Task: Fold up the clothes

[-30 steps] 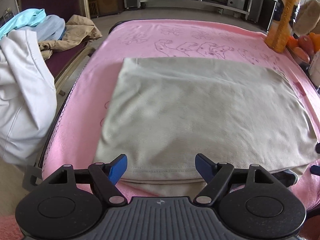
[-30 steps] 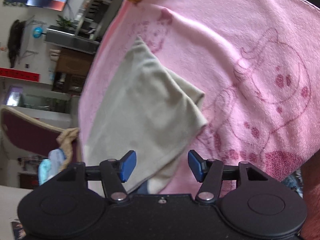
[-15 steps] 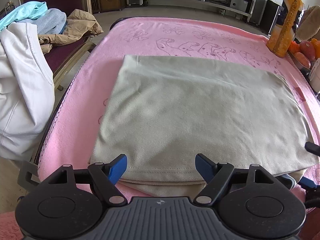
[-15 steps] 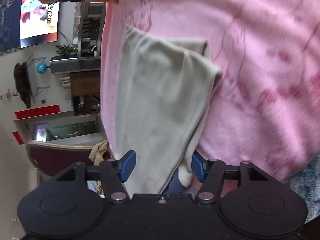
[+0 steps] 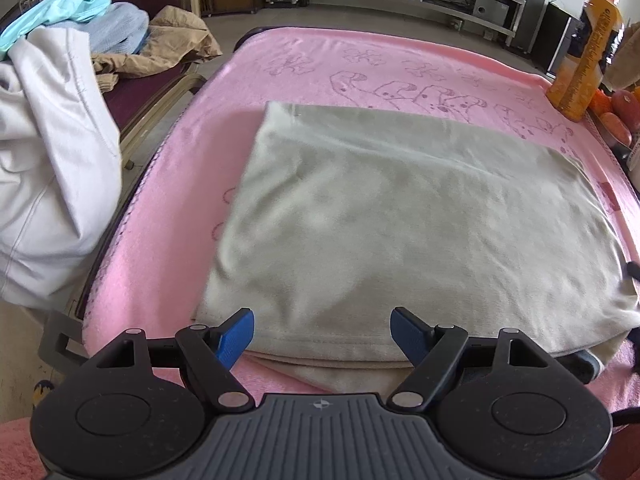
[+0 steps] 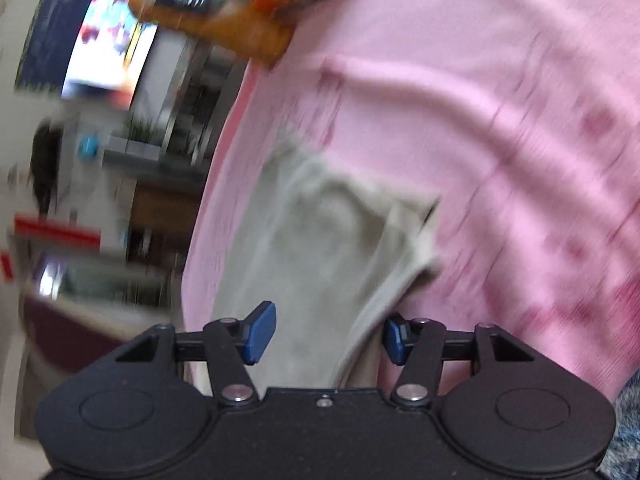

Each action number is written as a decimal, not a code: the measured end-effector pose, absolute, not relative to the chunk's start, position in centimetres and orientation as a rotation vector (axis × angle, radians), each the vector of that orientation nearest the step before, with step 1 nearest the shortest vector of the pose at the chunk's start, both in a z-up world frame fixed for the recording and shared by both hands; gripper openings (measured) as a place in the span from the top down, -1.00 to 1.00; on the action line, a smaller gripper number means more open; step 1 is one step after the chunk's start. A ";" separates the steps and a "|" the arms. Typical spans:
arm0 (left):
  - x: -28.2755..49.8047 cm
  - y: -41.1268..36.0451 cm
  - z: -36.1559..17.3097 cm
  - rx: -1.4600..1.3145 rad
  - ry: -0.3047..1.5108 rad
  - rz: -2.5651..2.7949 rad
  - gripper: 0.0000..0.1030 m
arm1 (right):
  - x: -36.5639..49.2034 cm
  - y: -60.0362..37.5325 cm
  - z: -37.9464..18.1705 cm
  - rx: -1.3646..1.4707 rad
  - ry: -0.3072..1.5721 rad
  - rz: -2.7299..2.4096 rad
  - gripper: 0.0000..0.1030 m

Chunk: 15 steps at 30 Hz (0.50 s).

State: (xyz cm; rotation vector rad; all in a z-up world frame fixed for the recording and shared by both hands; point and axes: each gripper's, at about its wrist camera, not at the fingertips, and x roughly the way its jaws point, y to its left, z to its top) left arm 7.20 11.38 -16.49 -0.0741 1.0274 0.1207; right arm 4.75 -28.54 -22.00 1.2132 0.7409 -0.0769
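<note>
Grey-beige cloth: the garment [image 5: 400,216] lies folded flat on the pink blanket [image 5: 360,60] covering the bench, near edge toward you. Your left tongs [image 5: 322,330] stand open, blue pads astride that near hem, positioned to pinch it. Your right tongs [image 6: 326,334] are also open at the garment's right corner, cloth lying between the pads but not clamped; the view is blurred. A bottle [image 5: 588,56] stands at the far right, and unfolded clothes [image 5: 52,120] sit piled left.
</note>
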 end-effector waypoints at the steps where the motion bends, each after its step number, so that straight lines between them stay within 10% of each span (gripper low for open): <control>1: 7.2 11.7 -16.6 -0.078 1.033 0.131 -0.50 | 4.8 -29.1 -22.1 1.230 0.714 -0.108 -0.05; 5: 7.2 13.0 -16.8 -0.094 1.054 0.173 -0.39 | 4.8 -30.8 -23.1 1.276 0.644 -0.184 0.09; 10: 7.4 14.6 -17.3 -0.111 1.086 0.209 -0.45 | 4.8 -30.3 -23.2 1.178 0.665 -0.254 0.78; 15: 7.4 15.3 -17.4 -0.127 1.107 0.196 -0.44 | 5.7 -29.0 -21.6 0.982 0.720 -0.301 0.84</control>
